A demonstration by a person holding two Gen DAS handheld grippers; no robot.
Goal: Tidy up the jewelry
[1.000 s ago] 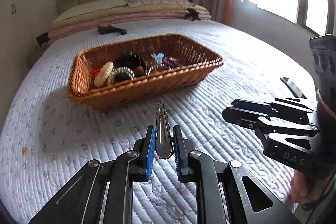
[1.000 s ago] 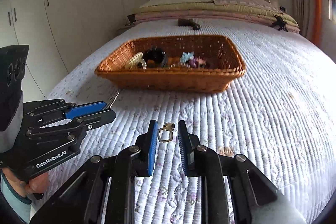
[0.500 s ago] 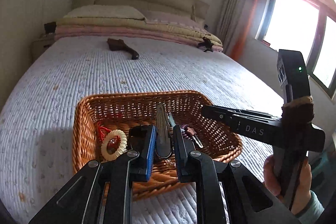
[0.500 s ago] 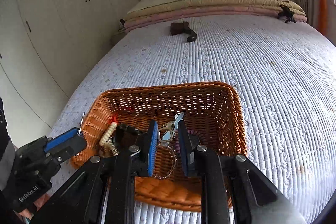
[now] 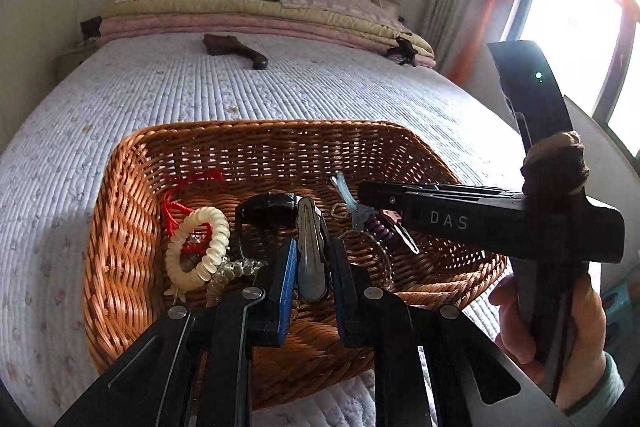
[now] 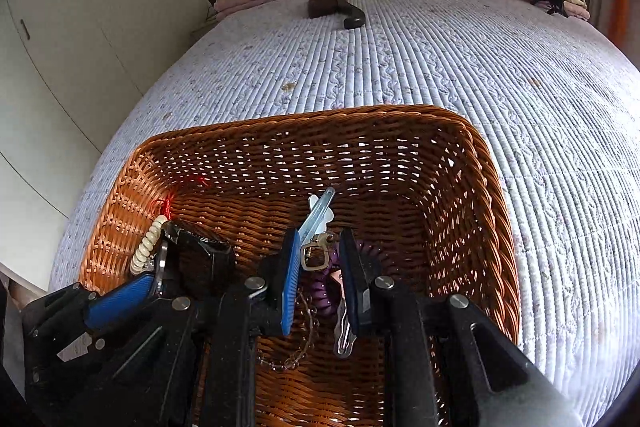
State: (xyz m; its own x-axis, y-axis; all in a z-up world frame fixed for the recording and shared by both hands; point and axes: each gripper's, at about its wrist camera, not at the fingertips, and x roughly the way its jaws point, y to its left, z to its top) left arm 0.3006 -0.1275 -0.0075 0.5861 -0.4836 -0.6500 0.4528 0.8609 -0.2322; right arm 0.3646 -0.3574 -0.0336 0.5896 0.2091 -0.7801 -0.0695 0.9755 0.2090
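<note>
A brown wicker basket sits on the quilted bed. My left gripper hangs over its near side, shut on a long grey metal hair clip that stands up between the blue pads. My right gripper is over the basket's middle, shut on a small metal clasp. Each gripper shows in the other's view: the right gripper comes in from the right, the left gripper from the lower left. Inside lie a cream spiral tie, a red cord, a black band and a purple spiral tie.
A light-blue clip, a bead chain and a hairpin also lie in the basket. A dark brown object rests further up the bed, before stacked bedding. A hand grips the right tool. Wardrobe doors stand left.
Both grippers have travelled forward from above the quilt to above the basket, each still holding its piece. The basket now fills the lower half of both views.
</note>
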